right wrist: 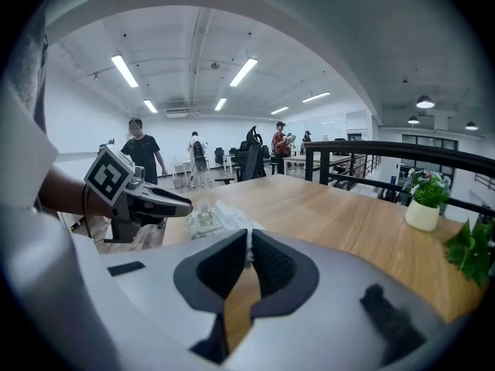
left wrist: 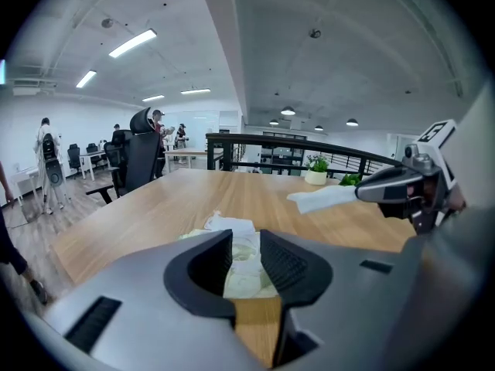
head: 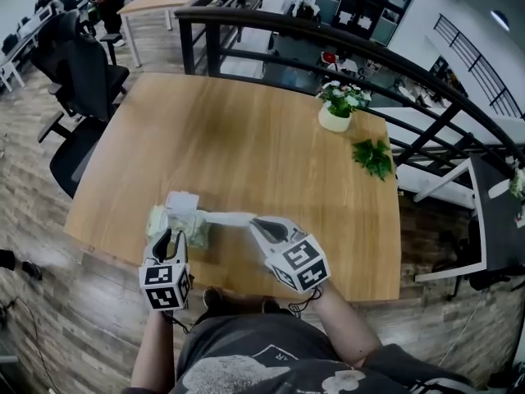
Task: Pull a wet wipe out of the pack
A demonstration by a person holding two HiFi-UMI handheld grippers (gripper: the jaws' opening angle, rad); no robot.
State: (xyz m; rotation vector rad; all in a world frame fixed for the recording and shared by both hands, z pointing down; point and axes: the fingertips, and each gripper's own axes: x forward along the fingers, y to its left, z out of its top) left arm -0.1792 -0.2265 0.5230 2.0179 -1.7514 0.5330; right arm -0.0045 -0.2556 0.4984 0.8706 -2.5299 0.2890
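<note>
**Left gripper (left wrist: 246,242) slack, right gripper (right wrist: 249,242) pinching wipe (left wrist: 325,198)**

Left jaws stand apart and press on nothing. The pack (left wrist: 228,224) shows through their gap, lying by the desk's (head: 246,138) near edge, towards its left corner. Right jaws are clenched on one end of the wipe. In the left gripper view the wipe juts out sideways above the desk, while the head view shows it reaching back towards the pack. Print on the pack is too small to read. Only the head view shows the sprig (head: 373,156) lying beside the plant (head: 336,109) at the far right corner.
</note>
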